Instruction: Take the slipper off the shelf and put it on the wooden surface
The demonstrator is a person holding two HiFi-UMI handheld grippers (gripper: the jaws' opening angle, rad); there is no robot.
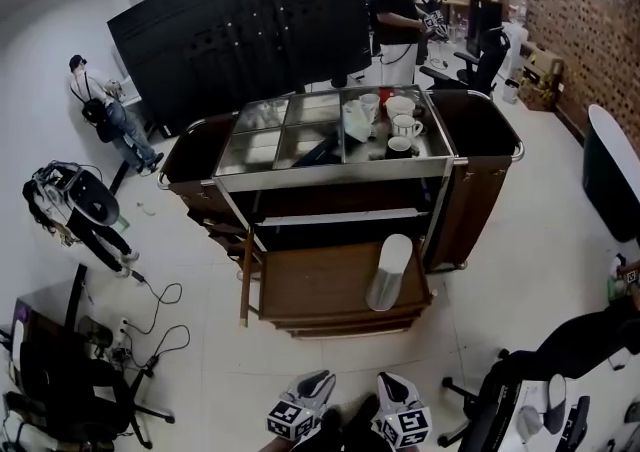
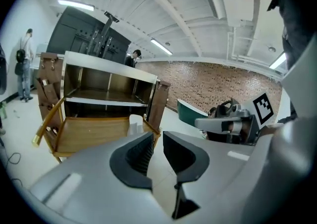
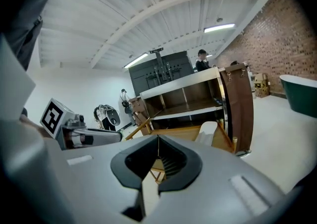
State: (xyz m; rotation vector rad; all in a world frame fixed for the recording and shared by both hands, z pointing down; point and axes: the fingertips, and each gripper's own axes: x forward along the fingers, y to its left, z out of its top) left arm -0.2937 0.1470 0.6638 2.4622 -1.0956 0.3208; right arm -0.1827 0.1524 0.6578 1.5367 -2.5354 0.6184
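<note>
the white slipper [image 1: 390,272] rests on the wooden table [image 1: 310,290], near its right edge, in front of the cart [image 1: 480,140] and lower than its shelf [image 1: 340,217]. the left tongs [image 2: 157,143] are slightly spread with nothing between them. the right tongs [image 3: 158,141] are pressed together and empty. both are side by side, well apart from the slipper.

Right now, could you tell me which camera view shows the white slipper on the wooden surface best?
The head view: it looks down on the whole white slipper, lying on the brown wooden surface. The left gripper view shows only a small piece; the right gripper view, its upper part side-on.
</note>
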